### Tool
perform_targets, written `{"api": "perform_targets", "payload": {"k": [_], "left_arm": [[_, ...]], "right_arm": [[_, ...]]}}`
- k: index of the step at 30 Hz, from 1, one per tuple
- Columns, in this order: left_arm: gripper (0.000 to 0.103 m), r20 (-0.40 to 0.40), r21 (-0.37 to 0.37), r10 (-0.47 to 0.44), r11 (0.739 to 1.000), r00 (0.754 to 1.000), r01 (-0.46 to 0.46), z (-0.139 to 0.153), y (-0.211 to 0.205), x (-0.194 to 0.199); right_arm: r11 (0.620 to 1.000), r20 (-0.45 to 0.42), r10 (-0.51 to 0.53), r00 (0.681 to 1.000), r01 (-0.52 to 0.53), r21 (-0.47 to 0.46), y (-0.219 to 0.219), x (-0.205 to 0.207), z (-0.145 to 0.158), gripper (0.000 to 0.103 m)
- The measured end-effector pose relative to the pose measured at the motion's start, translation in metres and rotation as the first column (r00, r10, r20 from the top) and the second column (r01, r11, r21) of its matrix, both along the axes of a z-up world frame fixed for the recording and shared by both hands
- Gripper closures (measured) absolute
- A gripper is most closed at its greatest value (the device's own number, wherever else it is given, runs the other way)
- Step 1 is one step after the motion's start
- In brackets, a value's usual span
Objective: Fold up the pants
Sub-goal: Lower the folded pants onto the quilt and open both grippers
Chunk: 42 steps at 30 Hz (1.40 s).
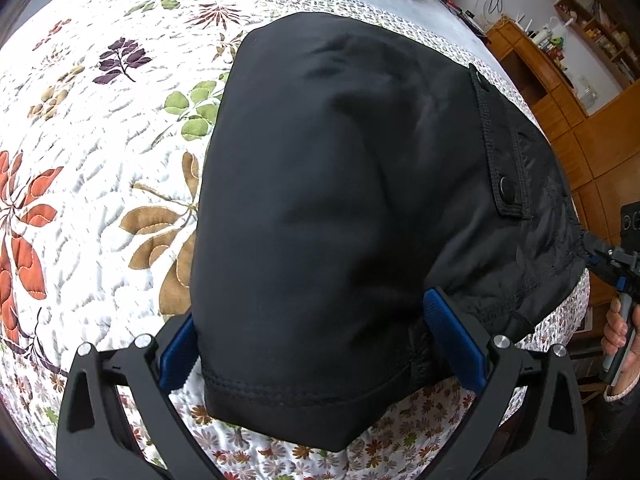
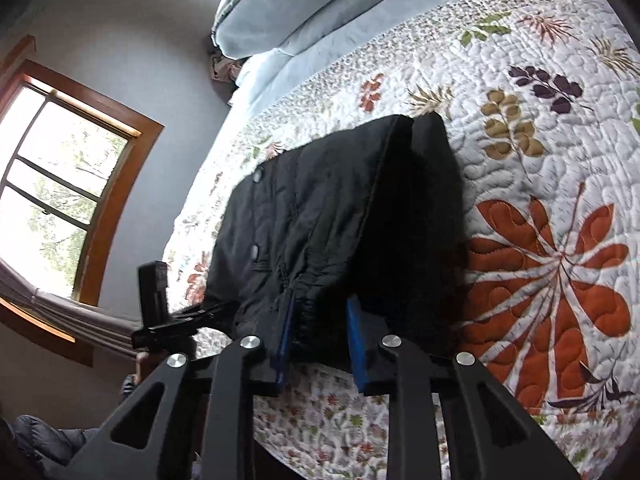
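Black pants (image 1: 340, 200) lie folded on a floral quilt, with snap buttons on a flap at their right side. In the left wrist view my left gripper (image 1: 316, 340) has its blue pads wide apart, either side of a hemmed end of the pants that drapes between them. My right gripper (image 1: 596, 256) shows at the far right edge, at the pants' right edge. In the right wrist view the pants (image 2: 320, 220) fill the centre. My right gripper (image 2: 320, 320) has its blue pads apart with bunched black fabric between them. The left gripper (image 2: 168, 320) shows at the pants' left edge.
The quilt (image 1: 100, 160) covers a bed, with grey-blue pillows (image 2: 288, 4) at its head. Wooden shelves and cabinets (image 1: 560, 92) stand beyond the bed. A window (image 2: 60, 184) with a wooden frame is in the wall on the other side.
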<state>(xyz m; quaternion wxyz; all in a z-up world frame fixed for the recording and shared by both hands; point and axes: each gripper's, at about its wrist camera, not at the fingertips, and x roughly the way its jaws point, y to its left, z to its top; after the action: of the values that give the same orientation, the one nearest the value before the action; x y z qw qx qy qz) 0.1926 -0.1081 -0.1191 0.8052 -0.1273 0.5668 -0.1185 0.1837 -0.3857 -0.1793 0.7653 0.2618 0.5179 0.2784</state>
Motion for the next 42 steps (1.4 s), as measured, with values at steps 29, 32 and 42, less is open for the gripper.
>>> {"api": "perform_targets", "payload": {"k": [29,32,42], "left_arm": [[0.002,0.017,0.022,0.079,0.997,0.997,-0.079,0.007,0.016,-0.023],[0.002,0.031,0.057,0.062,0.996,0.998,-0.064,0.01,0.008,-0.021],[0.002,0.064,0.098,0.044,0.994,0.997,-0.051,0.017,-0.009,-0.019]], "right_arm": [[0.994,-0.15,-0.076,0.986,0.086,0.064,-0.01,-0.002,-0.048,0.012],[0.994,-0.145,-0.075,0.987,0.085,0.065,-0.003,0.001,-0.052,0.013],[0.992,-0.128,-0.071,0.989,0.084,0.096,-0.012,0.001,-0.048,0.049]]}}
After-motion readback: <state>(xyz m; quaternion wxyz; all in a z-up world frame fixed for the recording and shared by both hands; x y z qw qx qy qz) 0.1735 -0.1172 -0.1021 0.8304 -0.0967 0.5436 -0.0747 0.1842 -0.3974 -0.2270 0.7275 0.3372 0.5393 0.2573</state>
